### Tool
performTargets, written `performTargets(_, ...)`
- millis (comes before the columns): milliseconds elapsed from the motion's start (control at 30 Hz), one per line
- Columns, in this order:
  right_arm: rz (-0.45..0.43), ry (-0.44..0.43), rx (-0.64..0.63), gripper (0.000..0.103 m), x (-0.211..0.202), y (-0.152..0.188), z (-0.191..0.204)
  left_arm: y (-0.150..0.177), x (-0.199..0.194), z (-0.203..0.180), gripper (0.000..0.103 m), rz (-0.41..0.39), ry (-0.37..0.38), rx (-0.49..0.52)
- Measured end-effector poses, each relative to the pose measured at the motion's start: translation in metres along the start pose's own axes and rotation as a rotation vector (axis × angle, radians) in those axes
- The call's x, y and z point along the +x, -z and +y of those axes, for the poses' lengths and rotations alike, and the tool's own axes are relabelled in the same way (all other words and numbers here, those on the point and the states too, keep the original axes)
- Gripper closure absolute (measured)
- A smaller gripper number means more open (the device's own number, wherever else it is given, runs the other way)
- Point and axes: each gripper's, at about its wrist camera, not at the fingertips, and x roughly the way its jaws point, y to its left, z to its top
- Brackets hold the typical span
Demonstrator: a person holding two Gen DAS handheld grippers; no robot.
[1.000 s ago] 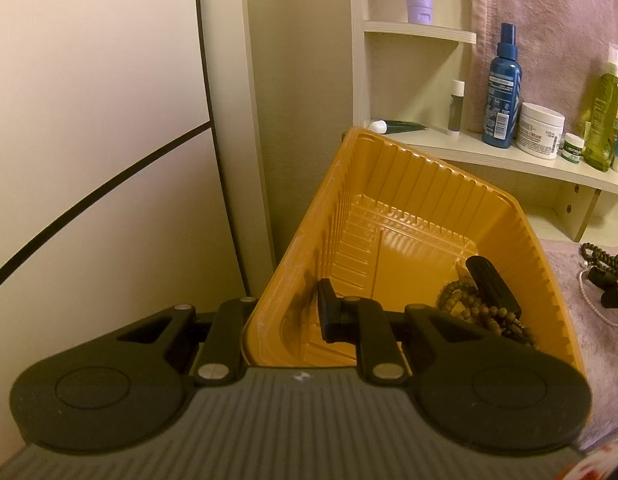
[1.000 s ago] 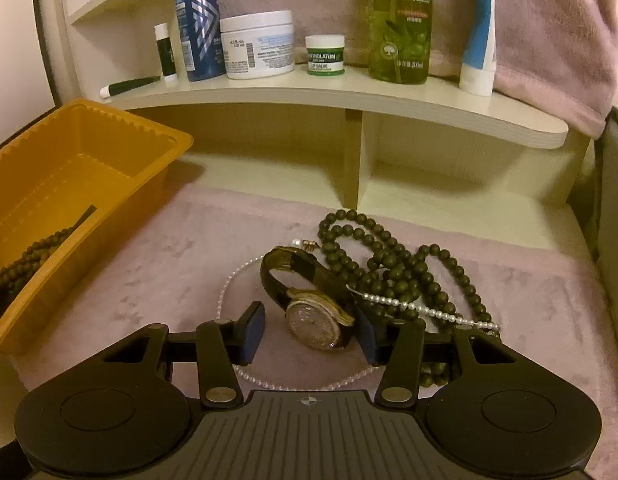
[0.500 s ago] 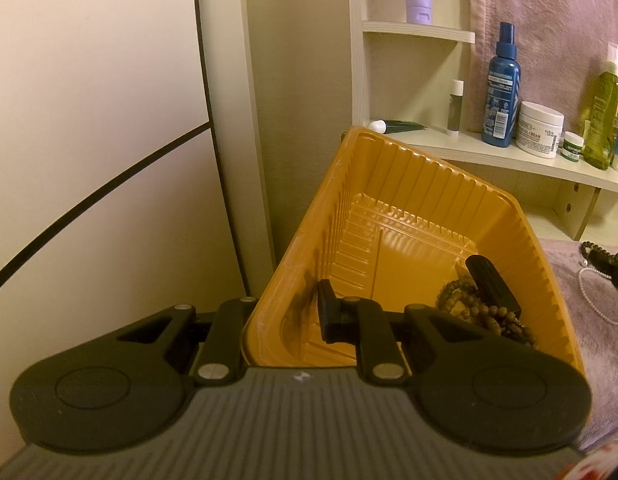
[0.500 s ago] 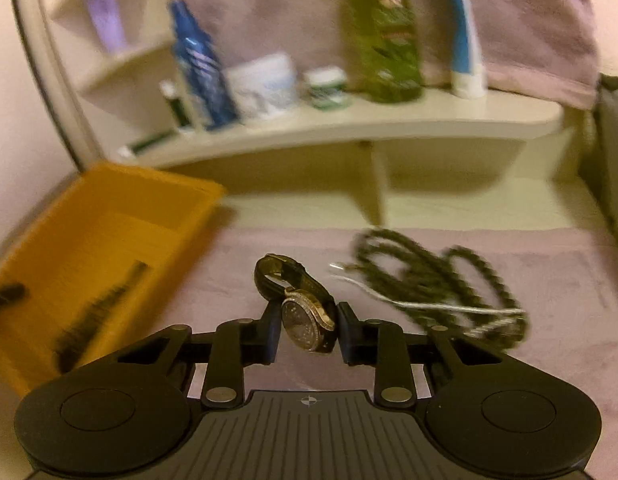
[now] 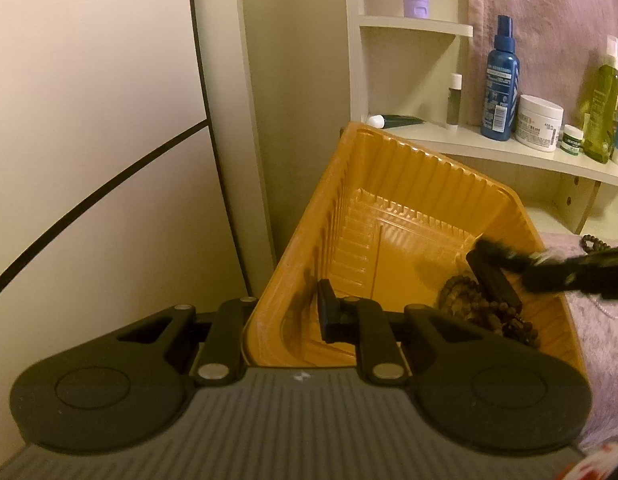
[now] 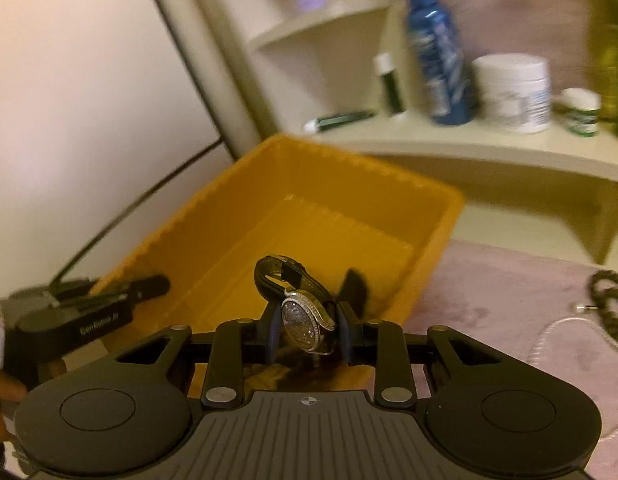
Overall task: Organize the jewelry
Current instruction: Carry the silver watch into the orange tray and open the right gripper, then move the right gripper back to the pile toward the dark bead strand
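showing only here, right gripper (image 6: 307,334) clamps watch (image 6: 303,318) over tray (image 6: 245,236).

glossy ribbed plastic tray (image 5: 389,184), plush cloth (image 6: 509,288).

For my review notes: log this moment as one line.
left gripper: shut on yellow tray rim | right gripper: shut on watch, above tray | beads: in tray

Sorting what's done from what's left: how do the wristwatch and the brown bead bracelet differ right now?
The wristwatch is clamped in the right gripper above the yellow tray; the brown bead bracelet already lies inside it. The watch has a dark strap and sparkly round face; the bracelet is a loose heap of beads. Both are jewelry for this tray.
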Motion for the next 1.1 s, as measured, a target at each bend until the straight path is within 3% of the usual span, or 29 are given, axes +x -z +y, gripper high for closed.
performTargets(200,0.008,0.021,-0.059,0.07,0.016,0.004,0.008,0.0,0.0,0.0,0.087,0.001,0.003,0.0)
performTargets(367,-0.078,0.013,-0.016,0.062,-0.01,0.0,-0.009,0.0,0.0,0.001,0.087,0.002,0.0,-0.002)
performTargets(533,-0.146,0.153,0.037,0.062,-0.049,0.001,-0.049,0.0,-0.001,0.001,0.087,0.004,0.0,-0.002)
performTargets(767,-0.088,0.33,0.139,0.062,-0.063,0.008,-0.121,0.001,0.0,0.002,0.087,0.005,-0.002,-0.003)
performTargets(1100,-0.048,0.356,0.149,0.066,-0.035,0.008,-0.143,0.0,0.0,0.002,0.086,0.005,-0.001,0.0)
